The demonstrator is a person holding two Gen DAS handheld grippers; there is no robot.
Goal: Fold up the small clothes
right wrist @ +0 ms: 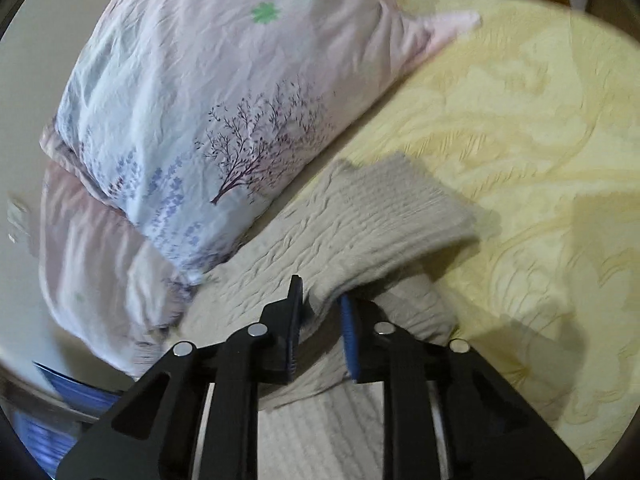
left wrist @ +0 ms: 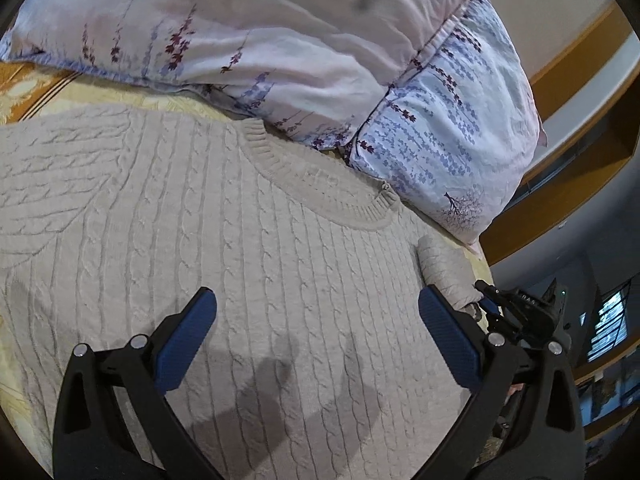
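**Sweater sleeve caught on the bed**

The left gripper (left wrist: 318, 310) hangs over the cream cable-knit sweater (left wrist: 200, 220), jaws wide apart. The sweater lies flat on the yellow bed (right wrist: 520, 120), with the floral pillow (left wrist: 320, 40) at twelve o'clock. The right gripper (right wrist: 320, 300) has its jaws clamped on the sleeve (right wrist: 380, 216).
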